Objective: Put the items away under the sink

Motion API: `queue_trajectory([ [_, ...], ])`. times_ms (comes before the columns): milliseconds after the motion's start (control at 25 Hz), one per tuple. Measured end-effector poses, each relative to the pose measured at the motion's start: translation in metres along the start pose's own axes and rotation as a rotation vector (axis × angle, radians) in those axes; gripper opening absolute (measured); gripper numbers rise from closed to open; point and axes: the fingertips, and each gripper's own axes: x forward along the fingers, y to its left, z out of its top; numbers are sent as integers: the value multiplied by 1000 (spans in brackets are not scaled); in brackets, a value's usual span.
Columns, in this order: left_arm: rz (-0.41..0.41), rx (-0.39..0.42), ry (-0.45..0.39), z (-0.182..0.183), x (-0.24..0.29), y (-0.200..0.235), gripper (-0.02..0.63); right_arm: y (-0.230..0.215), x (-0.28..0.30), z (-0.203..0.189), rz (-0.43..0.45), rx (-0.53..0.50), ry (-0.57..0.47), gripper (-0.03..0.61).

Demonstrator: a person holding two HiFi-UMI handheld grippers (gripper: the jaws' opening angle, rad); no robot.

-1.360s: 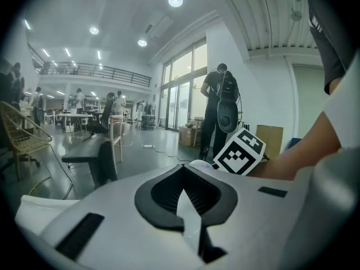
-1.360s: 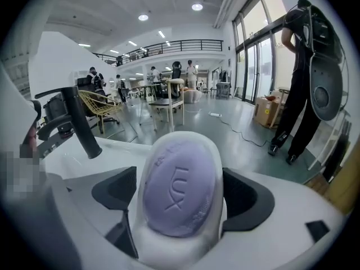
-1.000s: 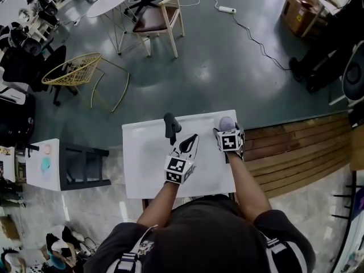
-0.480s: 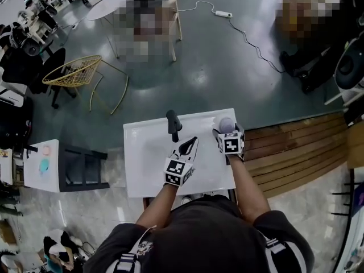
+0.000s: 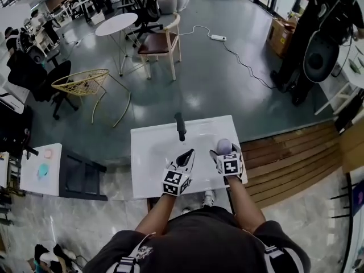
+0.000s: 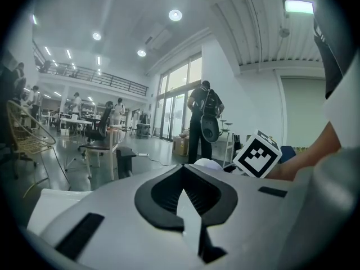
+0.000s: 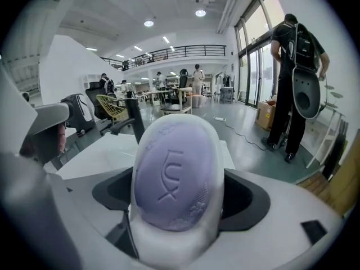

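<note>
Both grippers have drawn back from the black faucet (image 5: 180, 127) toward my edge of the white sink (image 5: 149, 169). Nearest me, the left gripper (image 5: 183, 159) has its jaws closed together with nothing between them. Just beside it, the right gripper (image 5: 226, 151) is clamped on a lilac Lux soap bar (image 7: 174, 176), which stands upright in the jaws above the sink top. Beyond the sink a wooden chair (image 5: 161, 41) stands on open floor. I cannot see the space underneath. I judge soap slick, so I would keep steady pressure, lower it past the front edge slowly, and use the free left gripper for any door.
</note>
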Motion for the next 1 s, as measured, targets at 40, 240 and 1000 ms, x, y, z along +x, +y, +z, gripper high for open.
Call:
queue_trajectory([
  [40, -4, 0, -3, -2, -11, -4, -2, 8, -8, -7, -2, -5, -5, 459],
  [240, -20, -24, -19, -17, -60, -28, -2, 44, -41, -44, -15, -32, -20, 459],
  [1000, 106, 36, -17, -45, -170, -147, -2, 101, -171, -161, 114, -80, -39, 459],
])
